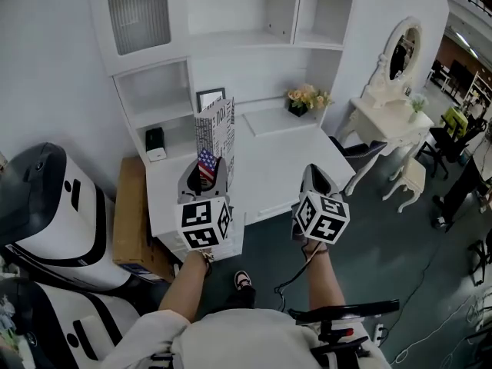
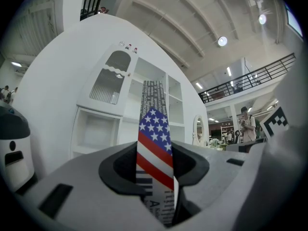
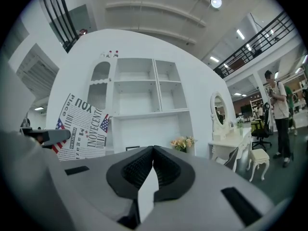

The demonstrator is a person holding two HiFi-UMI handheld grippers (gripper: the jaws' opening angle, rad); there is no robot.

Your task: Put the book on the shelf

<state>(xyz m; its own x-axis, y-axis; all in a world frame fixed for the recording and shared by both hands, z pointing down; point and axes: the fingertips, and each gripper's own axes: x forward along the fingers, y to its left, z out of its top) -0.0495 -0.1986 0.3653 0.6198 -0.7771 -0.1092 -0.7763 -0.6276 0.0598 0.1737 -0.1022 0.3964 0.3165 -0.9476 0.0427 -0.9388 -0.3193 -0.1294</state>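
The book [image 1: 216, 135] has a newspaper-print cover and a stars-and-stripes spine. It stands upright over the white desk [image 1: 269, 171], with my left gripper [image 1: 206, 179] shut on its lower end. In the left gripper view the book's spine [image 2: 155, 138] rises between the dark pads [image 2: 118, 170] of my left gripper [image 2: 155, 166]. The white shelf unit [image 1: 231, 41] with open compartments stands behind the desk. My right gripper [image 1: 317, 179] hangs to the right of the book, shut with nothing in it. In the right gripper view my right gripper [image 3: 153, 161] faces the shelf unit [image 3: 144, 93], and the book [image 3: 82, 129] shows at the left.
A picture frame [image 1: 210, 97], a flower pot [image 1: 307, 98] and a small black device [image 1: 154, 141] sit at the back of the desk. A dressing table with mirror [image 1: 392, 102], a stool [image 1: 409, 179] and a chair [image 1: 361, 154] stand at the right. A wooden box [image 1: 131, 214] is to the left.
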